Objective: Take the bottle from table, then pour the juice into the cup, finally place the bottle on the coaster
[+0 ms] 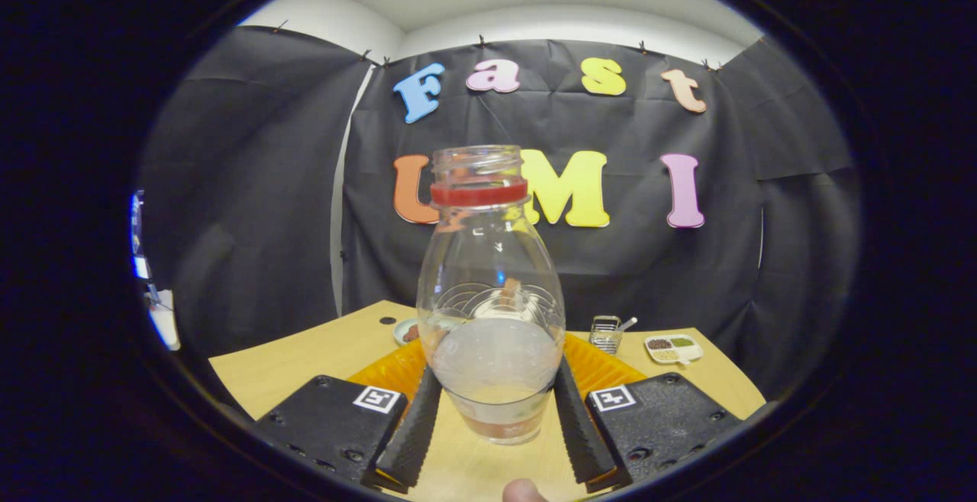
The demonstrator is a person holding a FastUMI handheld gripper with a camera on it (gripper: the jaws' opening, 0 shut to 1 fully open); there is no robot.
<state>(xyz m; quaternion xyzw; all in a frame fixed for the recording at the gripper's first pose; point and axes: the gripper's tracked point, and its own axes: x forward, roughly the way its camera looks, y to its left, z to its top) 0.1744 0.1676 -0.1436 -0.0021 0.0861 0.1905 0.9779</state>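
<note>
Fingertip of a person (523, 490) at the very near edge, just behind the tongs. Tongs (496, 418) pinching the bottle (490, 311): both fingers pressed against its lower sides, one on each side, the bottle upright between them. Bottle is clear plastic, cap off, open mouth at the top with a red ring (478, 194) around the neck. Small amount of pale liquid in the bottom part; reddish tint at the very base. Cannot tell if the base touches the desk (305, 365) or is lifted slightly. Square black-and-white markers on the tong bodies, one on either side of the bottle.

Just behind the bottle, showing past both fingers, an orange ribbed mat (603, 368) lying flat on the light wood desk. Beyond it, to the left of the bottle, a small dish (404, 330) with something dark-reddish in it, partly hidden by the bottle. Farther back to the right of the tongs, a small wire basket (605, 332) with a handle sticking up, and just beside it a white divided tray (673, 348) with brown, green and pale contents in separate compartments. Black cloth wall beyond the desk's far edge; white ceiling above.
</note>
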